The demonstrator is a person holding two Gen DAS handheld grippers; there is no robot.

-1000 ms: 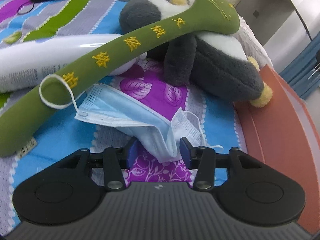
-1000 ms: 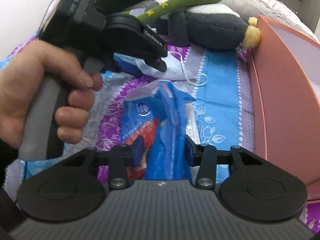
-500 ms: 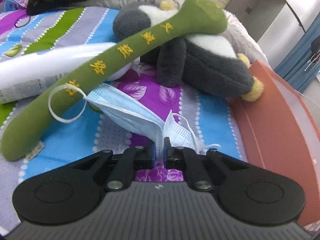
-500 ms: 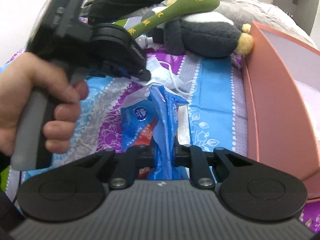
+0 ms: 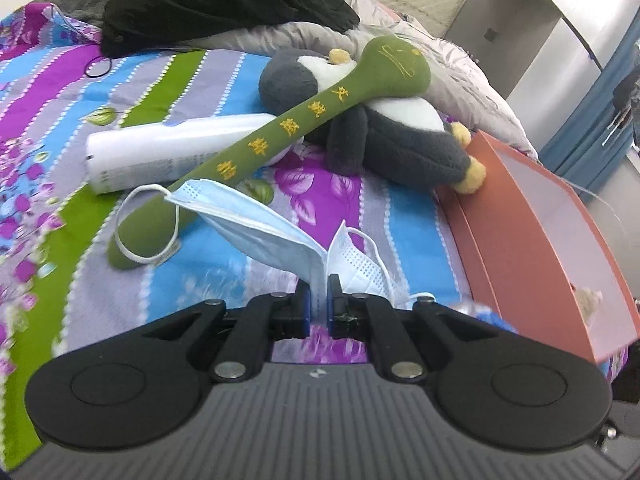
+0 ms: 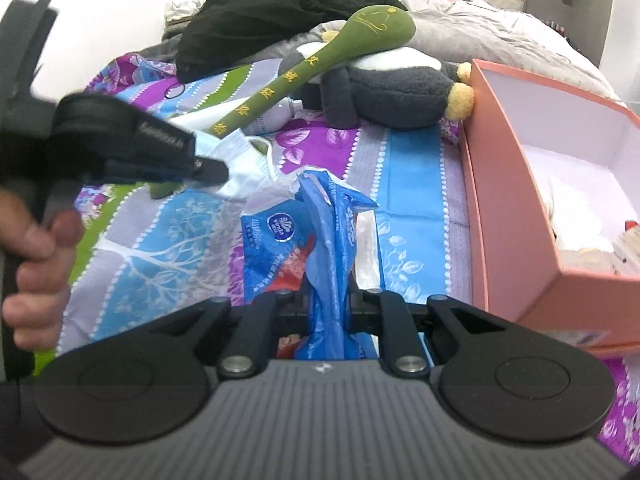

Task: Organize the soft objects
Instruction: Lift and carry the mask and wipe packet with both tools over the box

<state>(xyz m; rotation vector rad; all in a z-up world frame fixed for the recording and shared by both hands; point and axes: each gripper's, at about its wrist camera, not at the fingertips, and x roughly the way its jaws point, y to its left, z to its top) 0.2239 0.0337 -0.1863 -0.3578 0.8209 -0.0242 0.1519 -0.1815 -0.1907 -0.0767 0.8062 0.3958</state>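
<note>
Left gripper (image 5: 318,295): jaws nearly closed, pinching the fold of a blue mask (image 5: 256,226); mask lifted off the bedspread (image 5: 412,216), one ear loop (image 5: 148,224) hanging in front of the lower end of the green plush stick (image 5: 280,140). Right gripper (image 6: 329,300): jaws narrow, clamped on a blue tissue pack (image 6: 304,240), its crumpled wrapper bunched up between the fingers. In the right view a hand (image 6: 36,264) grips the left tool's handle at the left edge. To the right, an open pink box (image 6: 516,200) sits on the bed just beside the pack; pale soft items lie inside, not identifiable. Beyond the mask, a white bottle (image 5: 160,152) lies on its side under the stick. The stick leans across a grey-and-white plush toy (image 5: 384,132), whose yellow foot touches the box's far corner. Farthest: black garment (image 5: 224,0) heaped on a grey quilt (image 5: 452,60).
</note>
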